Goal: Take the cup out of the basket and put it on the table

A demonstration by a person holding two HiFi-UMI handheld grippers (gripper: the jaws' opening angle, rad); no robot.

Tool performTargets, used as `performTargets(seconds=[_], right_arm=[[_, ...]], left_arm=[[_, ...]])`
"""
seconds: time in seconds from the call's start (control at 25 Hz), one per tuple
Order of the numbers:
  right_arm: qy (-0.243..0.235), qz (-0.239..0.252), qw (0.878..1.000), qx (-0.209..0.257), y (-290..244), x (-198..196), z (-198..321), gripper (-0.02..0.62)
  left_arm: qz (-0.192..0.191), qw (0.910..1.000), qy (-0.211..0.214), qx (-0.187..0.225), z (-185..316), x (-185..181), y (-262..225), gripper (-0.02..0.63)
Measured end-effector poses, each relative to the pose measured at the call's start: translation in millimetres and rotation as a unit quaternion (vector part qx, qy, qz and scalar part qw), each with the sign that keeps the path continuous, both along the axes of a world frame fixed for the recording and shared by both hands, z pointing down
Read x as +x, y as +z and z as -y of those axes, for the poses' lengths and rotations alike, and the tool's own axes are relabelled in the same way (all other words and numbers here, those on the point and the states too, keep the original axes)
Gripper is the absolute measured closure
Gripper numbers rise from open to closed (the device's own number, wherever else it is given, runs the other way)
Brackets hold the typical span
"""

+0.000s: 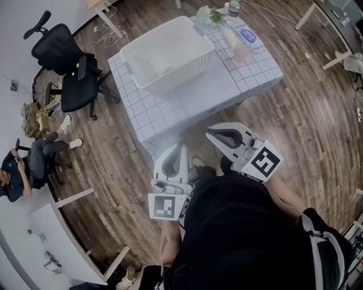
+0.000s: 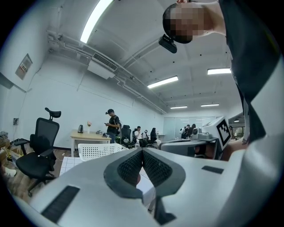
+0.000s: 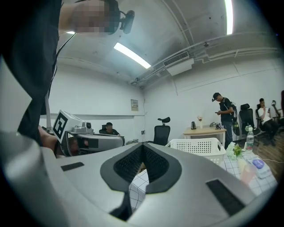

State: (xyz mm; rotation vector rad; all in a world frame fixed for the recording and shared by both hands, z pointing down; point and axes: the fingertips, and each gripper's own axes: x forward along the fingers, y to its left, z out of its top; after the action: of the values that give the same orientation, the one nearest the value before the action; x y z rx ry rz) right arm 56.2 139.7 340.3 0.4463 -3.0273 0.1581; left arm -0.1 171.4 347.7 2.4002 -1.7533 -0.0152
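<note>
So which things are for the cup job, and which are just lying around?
For the job: white basket, checked table, left gripper and right gripper, both with jaws shut on nothing. I can't make out a cup inside the basket.

Just lying about: flowers, bottle, pinkish container, black office chair.

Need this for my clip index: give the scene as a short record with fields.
Table: low table with white grid-pattern cloth
Basket: white perforated plastic basket, standing on the table
Left gripper: jaws together, empty, short of the table
Right gripper: jaws together, empty, short of the table
Cup: none made out inside the basket
</note>
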Motion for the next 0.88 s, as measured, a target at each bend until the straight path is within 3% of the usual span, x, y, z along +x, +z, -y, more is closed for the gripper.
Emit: performTargets(seconds=[0.52,0.88], right_arm=[[0.019,-0.01,1.0,0.003,6,-45,-23,0.58],[0.021,-0.013,1.0,0.001,10,-49,-12,0.58]], left_arm=[[-0.01,0.9999,0.013,0.001,-22,-43,11,0.597],[-0.013,0.9999,0.01,0.0,-14,-47,15,0.597]])
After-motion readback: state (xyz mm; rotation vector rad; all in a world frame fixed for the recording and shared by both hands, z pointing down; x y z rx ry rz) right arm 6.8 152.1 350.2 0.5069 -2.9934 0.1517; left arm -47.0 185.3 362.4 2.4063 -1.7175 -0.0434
